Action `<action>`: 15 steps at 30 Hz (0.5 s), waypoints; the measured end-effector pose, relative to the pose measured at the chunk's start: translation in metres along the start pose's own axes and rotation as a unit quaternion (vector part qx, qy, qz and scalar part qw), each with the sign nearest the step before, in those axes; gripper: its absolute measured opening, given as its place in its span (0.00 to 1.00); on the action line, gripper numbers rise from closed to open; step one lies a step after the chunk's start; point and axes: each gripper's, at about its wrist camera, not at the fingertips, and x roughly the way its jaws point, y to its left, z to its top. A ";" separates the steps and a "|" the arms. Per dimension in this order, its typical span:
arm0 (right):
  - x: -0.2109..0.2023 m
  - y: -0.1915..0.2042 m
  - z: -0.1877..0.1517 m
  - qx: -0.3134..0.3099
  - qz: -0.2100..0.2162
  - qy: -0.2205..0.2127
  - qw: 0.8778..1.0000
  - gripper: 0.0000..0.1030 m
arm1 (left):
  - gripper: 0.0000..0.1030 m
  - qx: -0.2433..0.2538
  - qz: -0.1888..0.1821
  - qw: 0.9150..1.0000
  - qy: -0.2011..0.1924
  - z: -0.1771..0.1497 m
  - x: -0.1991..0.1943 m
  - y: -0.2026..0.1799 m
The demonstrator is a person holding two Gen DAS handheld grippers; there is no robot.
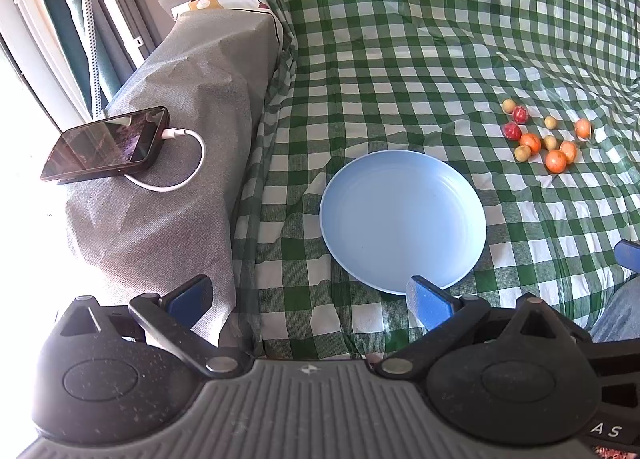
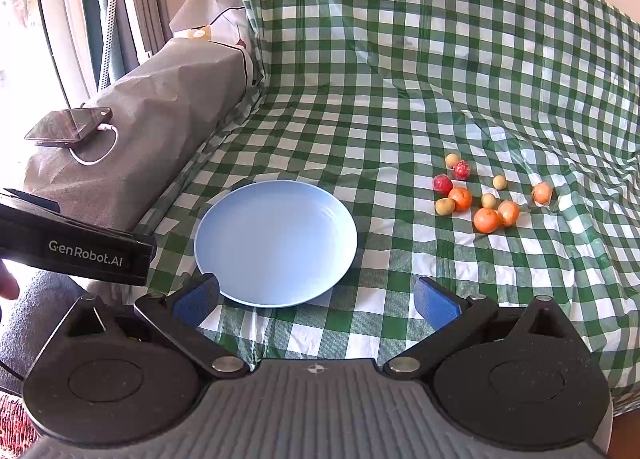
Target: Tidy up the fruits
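Nothing is sorted yet: my left gripper (image 1: 310, 301) and right gripper (image 2: 316, 301) both gape empty, the blue plate (image 2: 276, 243) lies bare, and the fruits (image 2: 486, 195) cluster at its two o'clock.

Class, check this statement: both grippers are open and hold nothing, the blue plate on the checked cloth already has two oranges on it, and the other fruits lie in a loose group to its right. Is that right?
Not quite. The blue plate has nothing on it; both wrist views show this. All the fruits, oranges included, lie on the checked cloth to its right. The left gripper and right gripper are indeed open, holding nothing.
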 end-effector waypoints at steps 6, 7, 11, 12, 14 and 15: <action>0.000 0.000 0.002 0.001 -0.001 0.000 1.000 1.00 | 1.00 0.000 0.001 1.000 0.001 0.000 0.000 0.001; 0.000 0.000 0.002 0.001 -0.001 0.000 1.000 1.00 | 1.00 0.001 0.001 1.000 0.001 0.000 0.000 0.001; 0.000 0.000 0.001 0.001 -0.001 0.000 1.000 1.00 | 1.00 0.000 0.000 1.000 0.001 0.000 0.000 0.001; 0.000 0.000 0.001 0.001 -0.001 0.000 1.000 1.00 | 1.00 0.000 0.001 1.000 0.001 0.000 0.000 0.001; 0.000 0.000 0.001 0.000 -0.001 0.000 1.000 1.00 | 1.00 0.001 0.001 1.000 0.001 -0.001 0.001 0.001; 0.000 0.000 0.001 0.000 -0.001 0.001 1.000 1.00 | 1.00 0.001 0.001 1.000 0.001 -0.001 0.001 0.001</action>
